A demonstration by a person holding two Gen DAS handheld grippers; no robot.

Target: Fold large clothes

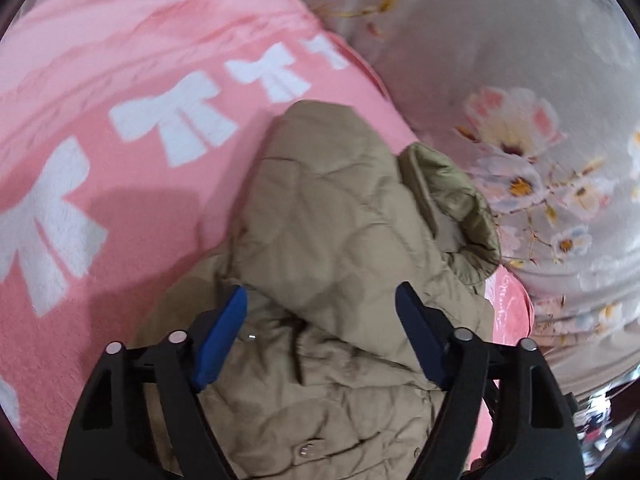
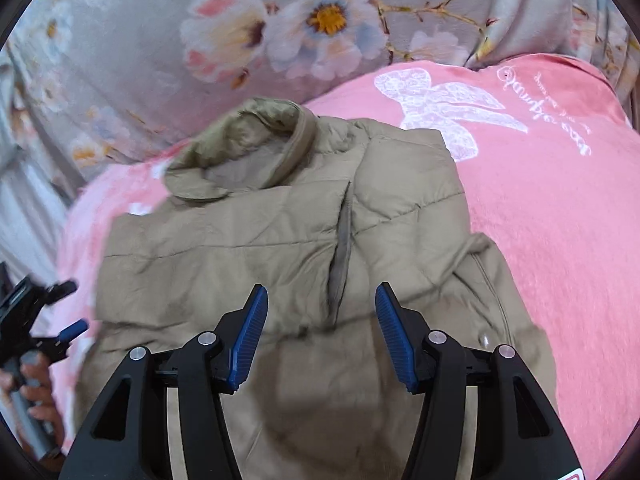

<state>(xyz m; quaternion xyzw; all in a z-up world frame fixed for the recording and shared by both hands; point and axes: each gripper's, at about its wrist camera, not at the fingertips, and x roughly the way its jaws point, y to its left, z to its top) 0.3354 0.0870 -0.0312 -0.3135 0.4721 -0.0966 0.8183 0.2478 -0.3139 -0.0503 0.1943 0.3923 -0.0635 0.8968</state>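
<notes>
Listing largest first, for your reference at this fold:

Floral bedding (image 2: 132,40): grey with pink-and-white blossoms, at the far side of the bed. Keep it out of the fold.

Pink blanket (image 1: 80,80): the working surface, with white bows to the left and a lace bow motif (image 2: 444,108) to the far right. Its soft pile will likely drag on the garment, so lift rather than slide.

Quilted jacket (image 2: 248,240): beige, padded, lying on the pink blanket with its collar (image 2: 256,136) at the far end and the front opening (image 2: 342,256) running toward you. In the left wrist view a bunched, quilted section (image 1: 320,200) is heaped on the body, apparently a sleeve or side panel partly turned in. Padding springs back, so press each fold flat before letting go.

Right claw (image 2: 320,312): open, holding nothing, poised over the jacket beside the front opening. Take the thickness of an edge seam, not loose shell fabric.

Left claw (image 1: 320,308): open, empty, above the heaped section; seen small at the left edge of the right wrist view with your hand (image 2: 36,392) on the grip. Match its height to the right claw so the fold line stays straight.

Snap fasteners (image 1: 307,449): small metal studs at the near part of the jacket. Avoid pinching these.
</notes>
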